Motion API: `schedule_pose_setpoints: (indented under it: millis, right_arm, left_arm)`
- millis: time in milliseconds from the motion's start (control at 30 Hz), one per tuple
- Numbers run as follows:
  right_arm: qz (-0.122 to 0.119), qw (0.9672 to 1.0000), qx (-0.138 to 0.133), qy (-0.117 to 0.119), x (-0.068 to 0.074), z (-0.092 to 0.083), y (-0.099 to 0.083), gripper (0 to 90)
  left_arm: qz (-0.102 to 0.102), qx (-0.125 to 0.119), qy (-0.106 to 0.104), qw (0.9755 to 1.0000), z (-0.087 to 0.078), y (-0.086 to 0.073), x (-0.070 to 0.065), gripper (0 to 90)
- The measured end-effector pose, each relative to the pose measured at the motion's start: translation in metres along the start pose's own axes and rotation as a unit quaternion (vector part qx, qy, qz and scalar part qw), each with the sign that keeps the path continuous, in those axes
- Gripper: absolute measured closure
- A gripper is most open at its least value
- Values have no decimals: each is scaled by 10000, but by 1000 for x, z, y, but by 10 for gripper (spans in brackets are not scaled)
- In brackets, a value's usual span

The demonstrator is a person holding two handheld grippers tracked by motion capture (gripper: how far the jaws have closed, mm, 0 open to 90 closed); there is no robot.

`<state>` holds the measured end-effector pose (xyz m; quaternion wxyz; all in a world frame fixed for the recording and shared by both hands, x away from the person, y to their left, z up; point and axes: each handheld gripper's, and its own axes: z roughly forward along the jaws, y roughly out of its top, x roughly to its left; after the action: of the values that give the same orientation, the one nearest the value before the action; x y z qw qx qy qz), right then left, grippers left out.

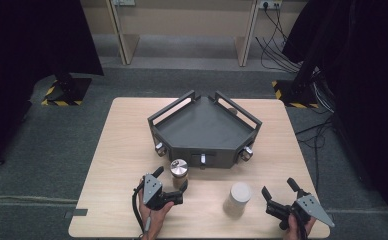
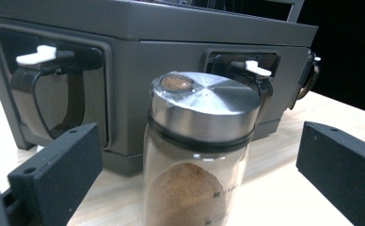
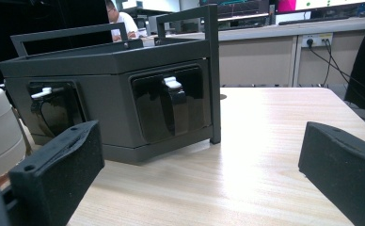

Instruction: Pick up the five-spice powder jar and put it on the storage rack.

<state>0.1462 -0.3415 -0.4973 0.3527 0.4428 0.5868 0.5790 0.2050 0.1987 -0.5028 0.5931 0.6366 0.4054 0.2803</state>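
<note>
At lower centre, the left gripper is gaping wide around the spice jar, gripping nothing; close squarely below its lid.

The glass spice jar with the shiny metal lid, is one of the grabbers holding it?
No. The glass spice jar with brown powder stands between the left gripper's open jaws, untouched. The right gripper is open too, holding nothing.
</note>
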Motion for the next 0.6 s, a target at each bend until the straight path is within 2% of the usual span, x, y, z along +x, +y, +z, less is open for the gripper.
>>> schedule_pose_setpoints:
  millis: [133, 433, 600]
  right_arm:
    - [-18, 10000, 5, 14, 0, 0, 0, 9]
    - [17, 10000, -4, 27, -1, 0, 0, 9]
    - [18, 10000, -3, 35, -1, 0, 0, 9]
  left_arm:
    - [97, 55, -98, 9999, 6, 3, 1, 0]
    - [247, 216, 0, 9995, 19, 8, -6, 23]
    - [202, 310, 74, 9993, 23, 10, -6, 53]
